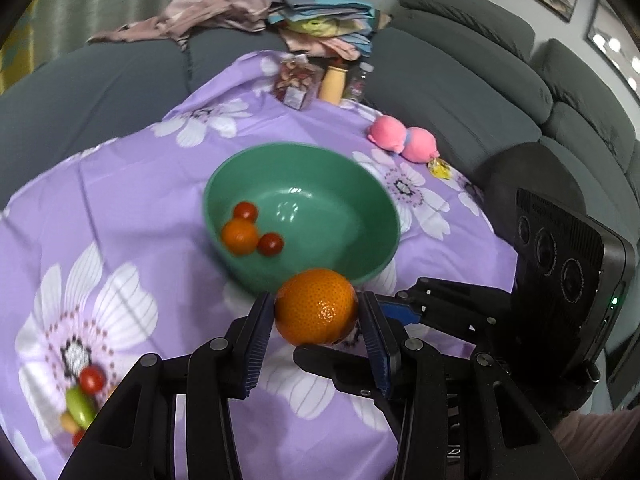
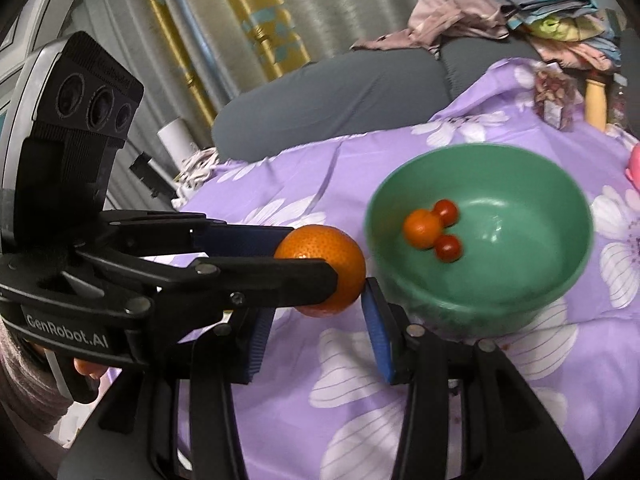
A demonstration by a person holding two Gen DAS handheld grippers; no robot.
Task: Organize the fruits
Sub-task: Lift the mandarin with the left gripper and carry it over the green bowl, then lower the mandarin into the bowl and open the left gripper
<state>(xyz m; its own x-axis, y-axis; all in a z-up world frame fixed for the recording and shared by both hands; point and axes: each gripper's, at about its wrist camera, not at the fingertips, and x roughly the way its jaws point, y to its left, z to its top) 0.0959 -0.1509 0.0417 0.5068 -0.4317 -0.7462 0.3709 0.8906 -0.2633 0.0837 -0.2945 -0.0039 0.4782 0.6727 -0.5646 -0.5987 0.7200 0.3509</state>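
Left gripper point(image 1: 316, 312) clamped on an orange point(image 1: 316, 306), one blue pad point(image 1: 256, 336) pressed to each side, fruit held just above the purple floral cloth point(image 1: 132, 184) and right beside the near rim of the green bowl point(image 1: 384, 204). Seen from the right wrist, same orange point(image 2: 324, 254) gripped at the tips of the left gripper point(image 2: 320, 268), which reaches in from the left, close to the bowl point(image 2: 500, 296) but apparently not touching it. Right gripper point(image 2: 316, 320) with jaws apart, nothing between them, blue pad point(image 2: 378, 336) just below the orange and near the bowl's outer wall. Inside the bowl, on its left slope, a small orange point(image 1: 239, 236) with two cherry tomatoes touching it, one behind point(image 1: 245, 211) and one to the right point(image 1: 270, 244). Low on the left of the cloth, a loose cluster: a red tomato point(image 1: 92, 379), a green oblong fruit point(image 1: 80, 406), and smaller orange and red bits partly hidden by the gripper, too blurred to name. Farther back on the cloth, a pink plush toy point(image 1: 402, 138), a clear snack packet point(image 1: 297, 82) and a pale bottle point(image 1: 333, 82). Behind, a grey sofa point(image 1: 460, 80) with a pile of clothes point(image 1: 256, 4).
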